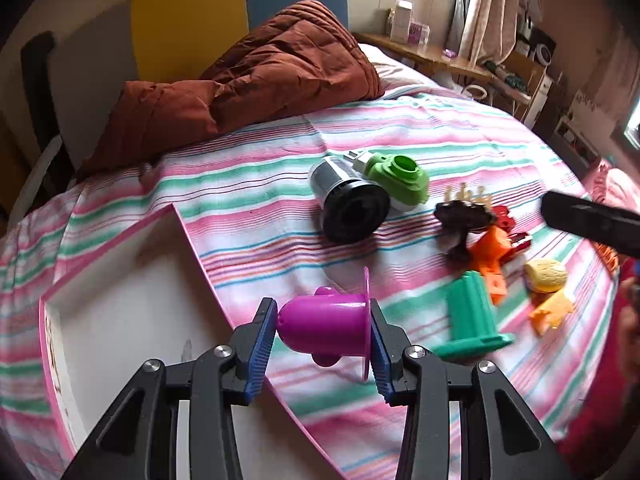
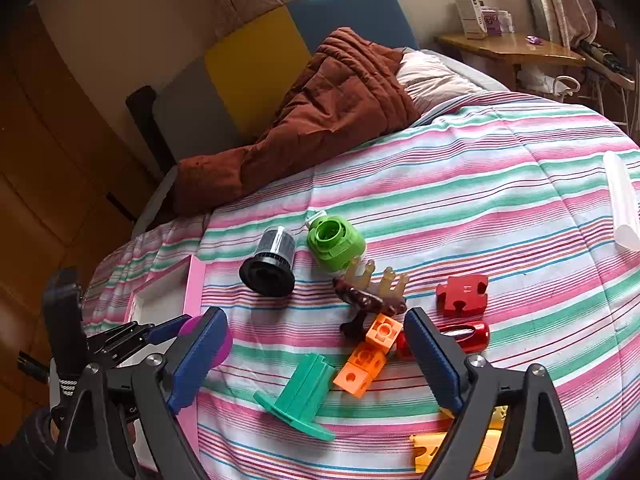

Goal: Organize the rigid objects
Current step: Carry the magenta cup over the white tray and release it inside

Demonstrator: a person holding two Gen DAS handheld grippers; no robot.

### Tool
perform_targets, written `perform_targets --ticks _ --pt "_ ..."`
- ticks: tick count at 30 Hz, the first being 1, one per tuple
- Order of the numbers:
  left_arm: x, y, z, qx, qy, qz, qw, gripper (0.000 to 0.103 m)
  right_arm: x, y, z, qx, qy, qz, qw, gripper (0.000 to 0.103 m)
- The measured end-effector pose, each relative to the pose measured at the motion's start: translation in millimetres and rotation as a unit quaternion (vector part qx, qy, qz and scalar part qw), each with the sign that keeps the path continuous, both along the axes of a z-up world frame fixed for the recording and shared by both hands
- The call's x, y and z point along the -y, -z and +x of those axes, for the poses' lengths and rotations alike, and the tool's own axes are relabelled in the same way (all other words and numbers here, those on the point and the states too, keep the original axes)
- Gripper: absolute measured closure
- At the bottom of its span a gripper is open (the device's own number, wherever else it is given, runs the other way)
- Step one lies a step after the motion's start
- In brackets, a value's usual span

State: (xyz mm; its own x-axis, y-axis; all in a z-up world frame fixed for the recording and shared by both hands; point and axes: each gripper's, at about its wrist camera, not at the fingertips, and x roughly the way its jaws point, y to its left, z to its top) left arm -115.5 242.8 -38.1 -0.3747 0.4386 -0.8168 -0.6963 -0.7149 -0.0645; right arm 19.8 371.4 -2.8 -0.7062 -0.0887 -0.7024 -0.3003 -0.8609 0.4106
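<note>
My left gripper (image 1: pixel 322 330) is shut on a purple plastic cup-shaped piece (image 1: pixel 326 322), pads pressing its closed end and its flange, just right of the pink-rimmed white box (image 1: pixel 120 320). Lying on the striped bedspread are a teal flanged piece (image 1: pixel 472 320), orange cubes (image 1: pixel 490 258), a dark brown figure (image 1: pixel 464 216), a black-and-clear cylinder (image 1: pixel 348 200) and a green round part (image 1: pixel 400 178). My right gripper (image 2: pixel 316 354) hangs open above the teal flanged piece (image 2: pixel 306 394) and the orange cubes (image 2: pixel 368 356), with nothing between its pads. A red puzzle block (image 2: pixel 462 290) and a red capsule (image 2: pixel 466 336) lie to the right.
A rust-brown quilt (image 1: pixel 256 80) is heaped at the head of the bed. Yellow pieces (image 2: pixel 456 450) lie under the right gripper's finger. A white tube (image 2: pixel 620 200) rests at the far right of the bed. A wooden side table (image 2: pixel 508 46) stands beyond.
</note>
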Motion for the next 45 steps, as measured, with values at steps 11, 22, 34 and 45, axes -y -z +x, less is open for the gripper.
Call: perform_targets --ticks 11,22,34,45 --pt "43 -26 50 -0.006 -0.028 0.054 0.9981 0.059 40 33 -19 0.084 -0.114 -0.022 0.99 0.035" --pt "101 -21 66 0.006 -0.08 0.063 0.9948 0.059 28 61 -24 0.142 -0.101 -0.088 0.981 0.035" --pt "163 -8 -5 0.008 -0.175 0.047 0.9834 0.059 44 72 -29 0.172 -0.098 -0.036 0.98 0.044" --pt "171 8 -71 0.017 -0.219 0.035 0.975 0.059 47 72 -33 0.17 -0.105 -0.021 0.98 0.043"
